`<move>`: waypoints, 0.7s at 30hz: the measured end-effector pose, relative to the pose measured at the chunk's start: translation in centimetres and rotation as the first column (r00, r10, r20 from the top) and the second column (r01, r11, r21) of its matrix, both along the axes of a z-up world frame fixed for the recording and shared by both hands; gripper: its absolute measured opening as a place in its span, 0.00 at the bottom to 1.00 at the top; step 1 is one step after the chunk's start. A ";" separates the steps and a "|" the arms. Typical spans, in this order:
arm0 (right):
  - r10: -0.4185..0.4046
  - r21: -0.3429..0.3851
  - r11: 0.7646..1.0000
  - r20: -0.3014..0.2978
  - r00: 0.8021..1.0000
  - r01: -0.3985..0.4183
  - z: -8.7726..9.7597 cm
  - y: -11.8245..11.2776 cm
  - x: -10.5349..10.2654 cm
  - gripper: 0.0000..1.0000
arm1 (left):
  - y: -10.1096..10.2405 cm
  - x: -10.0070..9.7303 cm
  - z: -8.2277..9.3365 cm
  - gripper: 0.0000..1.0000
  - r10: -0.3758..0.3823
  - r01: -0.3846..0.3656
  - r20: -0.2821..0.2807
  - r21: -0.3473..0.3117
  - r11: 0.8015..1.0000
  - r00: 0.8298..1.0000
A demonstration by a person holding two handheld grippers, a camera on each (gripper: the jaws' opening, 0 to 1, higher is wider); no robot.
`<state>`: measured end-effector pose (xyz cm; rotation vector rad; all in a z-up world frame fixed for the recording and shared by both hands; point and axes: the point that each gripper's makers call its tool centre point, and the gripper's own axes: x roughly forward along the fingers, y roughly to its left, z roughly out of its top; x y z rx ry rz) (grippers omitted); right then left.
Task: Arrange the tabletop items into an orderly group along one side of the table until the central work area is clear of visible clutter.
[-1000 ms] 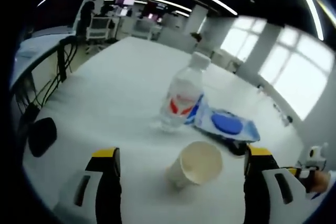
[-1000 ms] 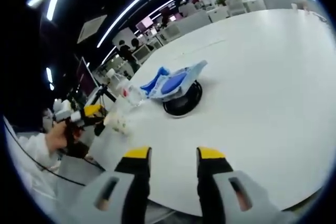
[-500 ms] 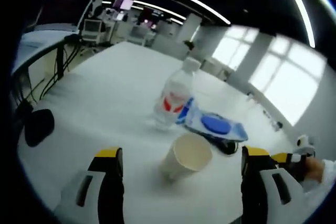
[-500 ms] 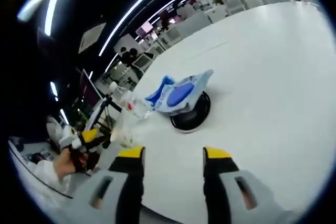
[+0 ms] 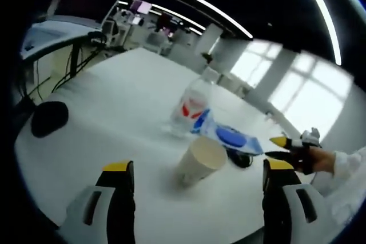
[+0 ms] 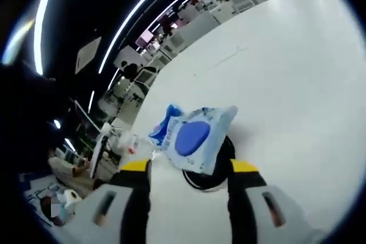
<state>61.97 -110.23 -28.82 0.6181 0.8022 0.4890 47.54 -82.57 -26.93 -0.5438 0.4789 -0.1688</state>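
Observation:
A paper cup point(image 5: 200, 161) lies tipped on the white table point(image 5: 114, 101), just ahead of my left gripper point(image 5: 197, 167), whose jaws stand wide open on either side of it without touching. Behind the cup stands a clear water bottle point(image 5: 191, 110) with a red label. A blue wipes pack point(image 5: 229, 136) leans over a black round disc point(image 5: 243, 158). My right gripper point(image 5: 283, 144) comes in from the right, held by a hand, close to the pack. In the right gripper view, my right gripper point(image 6: 190, 166) is open, with the wipes pack point(image 6: 191, 138) right at its tips and the disc point(image 6: 209, 178) beneath.
A black mouse point(image 5: 48, 118) lies at the table's near left edge. Wide bare tabletop point(image 6: 274, 72) stretches beyond the pack. The bottle point(image 6: 134, 141) shows left of the pack. Desks, chairs and cables stand past the table's far side.
My right gripper has closed in on the wipes pack, which now looms large at its tips. In the left gripper view it has come further in from the right.

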 end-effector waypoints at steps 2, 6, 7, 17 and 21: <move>-0.003 -0.012 1.000 -0.017 1.000 0.002 -0.5 0.1 0.5 0.52 | 0.3 -0.4 -0.2 0.89 0.010 -0.010 -0.002 -0.003 1.000 1.000; -0.038 -0.003 0.999 -0.062 0.997 0.038 -1.2 0.1 1.3 0.52 | 0.3 -1.0 0.0 0.89 0.018 -0.018 0.005 -0.009 1.000 1.000; -0.044 0.003 0.999 -0.071 0.996 0.044 -1.3 0.2 1.5 0.52 | 0.3 -1.0 0.0 0.89 0.020 -0.020 0.009 -0.010 1.000 1.000; -0.116 0.046 0.991 -0.146 0.983 0.123 -3.1 1.0 2.9 0.44 | -0.5 -1.5 -0.3 0.87 0.052 -0.052 -0.002 -0.051 0.997 0.999; -0.041 -0.059 0.998 -0.130 0.991 0.034 -4.2 1.4 2.5 0.39 | -0.8 -1.5 -0.4 0.87 0.050 -0.050 -0.005 -0.059 0.997 0.999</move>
